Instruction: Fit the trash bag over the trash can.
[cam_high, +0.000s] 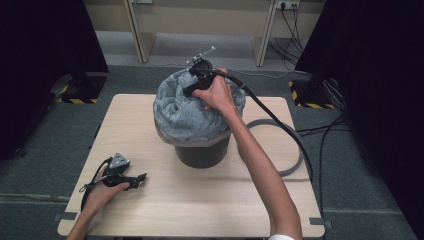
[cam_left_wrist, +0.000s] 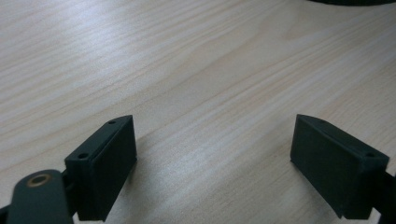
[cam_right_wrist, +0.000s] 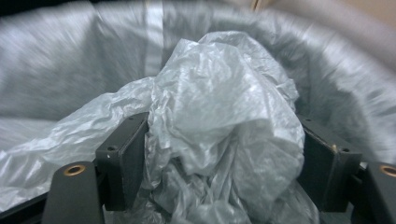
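Holding a bunched wad of thin grey plastic between its two black jaws, the right claw (cam_right_wrist: 223, 158) is over the mouth of the bin. In the right gripper view the crumpled liner (cam_right_wrist: 224, 116) fills the gap between the jaws, which stand wide with the film pressed against both pads, so the grip looks clamped on the liner, though loosely. Around it the rest of the grey bag slopes away as the bin's inner lining.

In the high view, the right claw (cam_high: 192, 80) sits at the far side of the dark round bin (cam_high: 202, 152), which stands at the middle of the pale wooden counter (cam_high: 210, 205). The bag (cam_high: 187, 112) is draped over the bin's rim, puffed up and wrinkled. A grey hoop (cam_high: 295, 150) lies flat on the counter just right of the bin.

The left claw (cam_high: 141, 178) rests at the near left of the counter, well apart from the bin; its jaws stand apart with nothing but bare wood between them (cam_left_wrist: 212, 161).

The step in hand appears to be pushing the loose liner down into the bin. Next, the right claw likely needs to press the wad deeper, then let go, without dragging the bag's edge off the rim.
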